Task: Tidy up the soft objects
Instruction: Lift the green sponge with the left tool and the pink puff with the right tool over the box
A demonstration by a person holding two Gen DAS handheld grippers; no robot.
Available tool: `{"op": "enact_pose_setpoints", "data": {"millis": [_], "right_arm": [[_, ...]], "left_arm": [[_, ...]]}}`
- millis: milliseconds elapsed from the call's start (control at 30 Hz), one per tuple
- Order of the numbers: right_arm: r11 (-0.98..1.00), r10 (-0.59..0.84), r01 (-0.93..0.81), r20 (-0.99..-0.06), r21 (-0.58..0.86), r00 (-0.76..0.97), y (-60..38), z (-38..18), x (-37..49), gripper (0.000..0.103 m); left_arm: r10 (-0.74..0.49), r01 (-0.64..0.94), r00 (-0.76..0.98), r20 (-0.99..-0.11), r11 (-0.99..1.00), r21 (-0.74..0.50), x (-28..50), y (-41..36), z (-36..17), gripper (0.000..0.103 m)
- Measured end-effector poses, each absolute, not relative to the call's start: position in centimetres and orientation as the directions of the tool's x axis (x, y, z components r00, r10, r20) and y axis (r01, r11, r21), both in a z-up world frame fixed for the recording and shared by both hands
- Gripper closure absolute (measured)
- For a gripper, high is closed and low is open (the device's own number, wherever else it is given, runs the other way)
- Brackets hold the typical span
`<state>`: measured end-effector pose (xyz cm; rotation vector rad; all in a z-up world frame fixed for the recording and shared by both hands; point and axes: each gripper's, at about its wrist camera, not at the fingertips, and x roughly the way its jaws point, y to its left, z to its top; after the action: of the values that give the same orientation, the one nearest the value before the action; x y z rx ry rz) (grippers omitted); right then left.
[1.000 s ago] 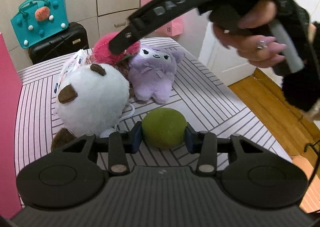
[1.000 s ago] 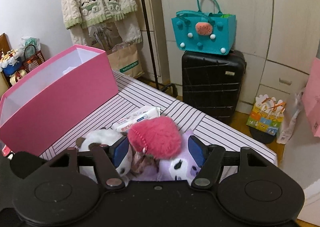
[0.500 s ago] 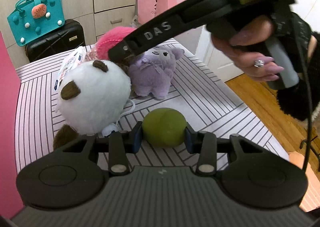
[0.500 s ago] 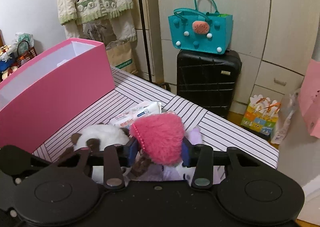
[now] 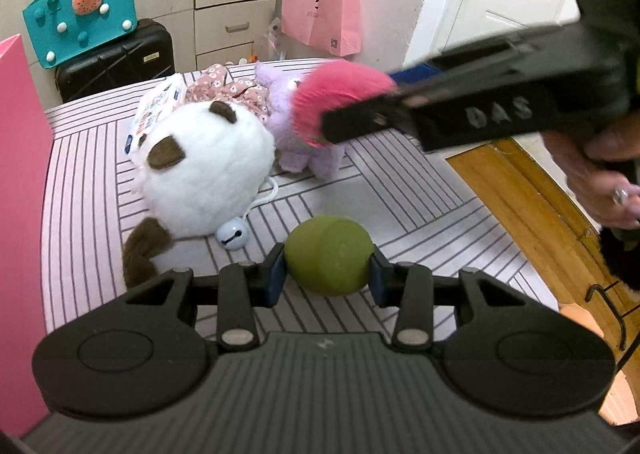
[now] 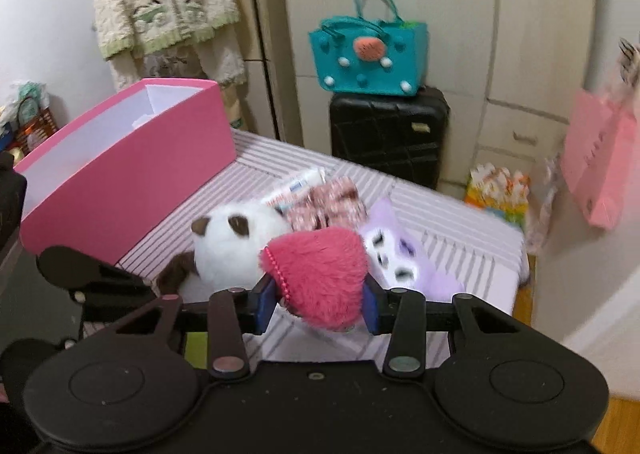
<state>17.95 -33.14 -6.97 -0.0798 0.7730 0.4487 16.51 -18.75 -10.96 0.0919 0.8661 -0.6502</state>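
My left gripper [image 5: 327, 274] is shut on a green soft ball [image 5: 328, 254] just above the striped table [image 5: 420, 206]. My right gripper [image 6: 319, 304] is shut on a fluffy pink heart [image 6: 320, 274], lifted off the pile; the same pink heart [image 5: 340, 94] shows in the left wrist view, held above the purple plush [image 5: 296, 150]. A white round plush [image 5: 204, 174] with brown ears lies at the table's left. A floral fabric piece [image 5: 236, 90] and a wipes pack [image 5: 154, 114] lie behind it. The purple plush [image 6: 400, 254] lies to the right of the white plush [image 6: 232, 246].
A large pink box [image 6: 120, 174], open at the top, stands on the table's left side. A small white bell charm [image 5: 232, 235] lies by the white plush. Beyond the table stand a black suitcase [image 6: 388, 134] with a teal bag [image 6: 368, 54], and a pink bag [image 5: 320, 6].
My right gripper closed on the pink heart and lifted it off the pile, toward the right. The floral fabric under it came into sight. My left gripper kept the green ball.
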Motion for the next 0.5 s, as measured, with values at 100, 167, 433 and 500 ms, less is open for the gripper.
{"op": "enact_pose_setpoints", "data": {"millis": [100,167,433,500], "right_arm": [[0.911,0.360,-0.396,-0.697,0.119,0.620,-33.6,-7.2,16.9,0.055],[0.915,0.354,-0.385,-0.702,0.123,0.618,-33.8,-7.5,16.3,0.055],[0.916,0.358,-0.364,-0.752,0.169,0.553,-33.3,-9.0,14.2,0.055],[0.914,0.359,-0.367,-0.765,0.173,0.534,-33.0,-9.1,13.6,0.055]], "left_arm": [[-0.491,0.565,0.461,-0.739,0.805,-0.182,16.2,-18.3,-10.7,0.063],[-0.492,0.564,0.450,-0.745,0.804,-0.190,16.1,-17.9,-10.6,0.063],[-0.495,0.578,0.386,-0.778,0.787,-0.214,15.3,-17.1,-10.2,0.063],[-0.492,0.586,0.364,-0.791,0.781,-0.216,15.1,-16.9,-10.1,0.063]]}}
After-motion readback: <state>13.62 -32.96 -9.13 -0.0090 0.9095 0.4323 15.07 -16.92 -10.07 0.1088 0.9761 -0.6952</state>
